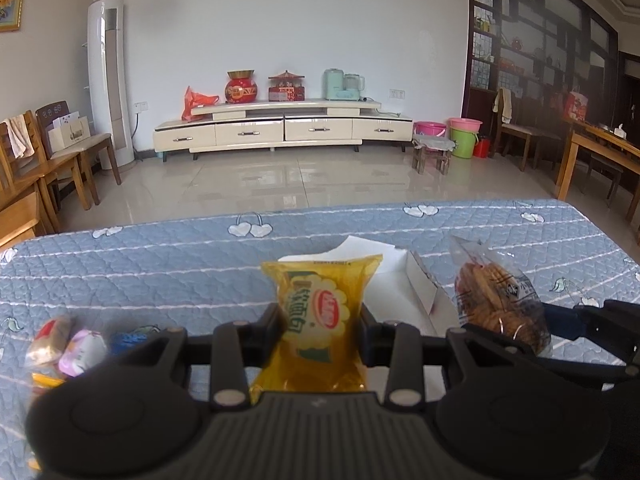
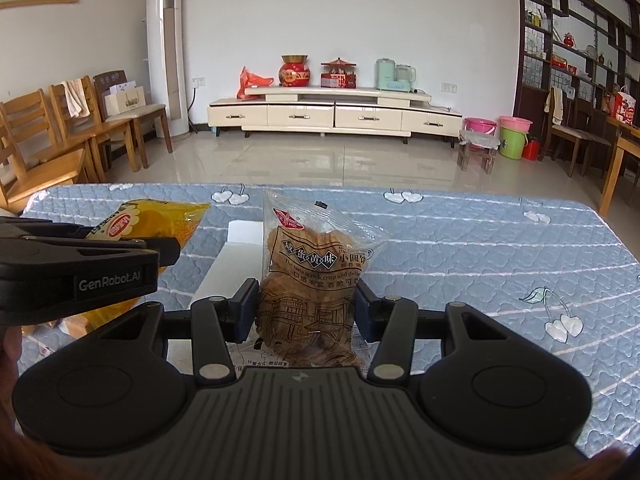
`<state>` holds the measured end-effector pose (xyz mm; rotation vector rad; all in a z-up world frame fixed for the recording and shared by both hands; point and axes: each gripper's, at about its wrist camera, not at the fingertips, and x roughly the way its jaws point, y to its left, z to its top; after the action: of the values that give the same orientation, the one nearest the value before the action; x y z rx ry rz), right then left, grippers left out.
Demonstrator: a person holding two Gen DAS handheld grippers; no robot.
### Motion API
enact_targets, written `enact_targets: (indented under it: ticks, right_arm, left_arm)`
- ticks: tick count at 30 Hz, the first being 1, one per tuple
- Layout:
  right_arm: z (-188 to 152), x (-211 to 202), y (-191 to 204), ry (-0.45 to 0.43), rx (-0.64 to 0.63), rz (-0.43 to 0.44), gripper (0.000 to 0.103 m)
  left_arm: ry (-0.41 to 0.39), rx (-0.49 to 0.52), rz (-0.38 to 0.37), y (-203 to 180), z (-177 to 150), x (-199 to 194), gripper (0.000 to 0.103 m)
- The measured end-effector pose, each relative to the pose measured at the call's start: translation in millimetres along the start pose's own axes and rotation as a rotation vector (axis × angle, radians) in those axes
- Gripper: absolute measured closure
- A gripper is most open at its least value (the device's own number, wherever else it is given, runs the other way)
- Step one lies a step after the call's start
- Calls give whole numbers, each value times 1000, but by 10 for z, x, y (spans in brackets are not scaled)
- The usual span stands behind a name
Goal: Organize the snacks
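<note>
My left gripper (image 1: 320,324) is shut on a yellow snack packet (image 1: 322,312) and holds it upright above the blue quilted table (image 1: 160,264). My right gripper (image 2: 305,304) is shut on a clear bag of round biscuits (image 2: 310,272), also held up. Each shows in the other's view: the biscuit bag (image 1: 496,304) to the right of the left gripper, the yellow packet (image 2: 160,220) to the left of the right gripper. An open white box (image 1: 404,280) lies on the table just behind both packets; it also shows in the right wrist view (image 2: 236,256).
Several small wrapped snacks (image 1: 68,348) lie on the table at the near left. The table's far edge (image 2: 360,188) drops to a tiled floor. Wooden chairs (image 2: 48,144) stand at the left, a wooden table (image 1: 592,152) at the right.
</note>
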<state>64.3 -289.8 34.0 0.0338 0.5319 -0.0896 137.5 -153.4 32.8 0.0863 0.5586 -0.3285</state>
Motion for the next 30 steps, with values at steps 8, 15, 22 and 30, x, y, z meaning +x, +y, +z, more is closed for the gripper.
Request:
enact_targets:
  ticks: [8,15,22,30]
  right_arm:
    - [0,84,10,31,2,-1,42]
    - [72,170,13,49,9,-7,38]
    - [149,67,19,16,-7,-63,20]
    - [157,-120,35,-30,-34,-155,0]
  left_arm:
    - [28,-9,-9,-33,-21,154,66]
    - [44,-14,-38,-81,-27,253,66]
    - [55,-54,-92,-89,-30,266,66]
    - [41,-67,-115,-92,-23,144,27]
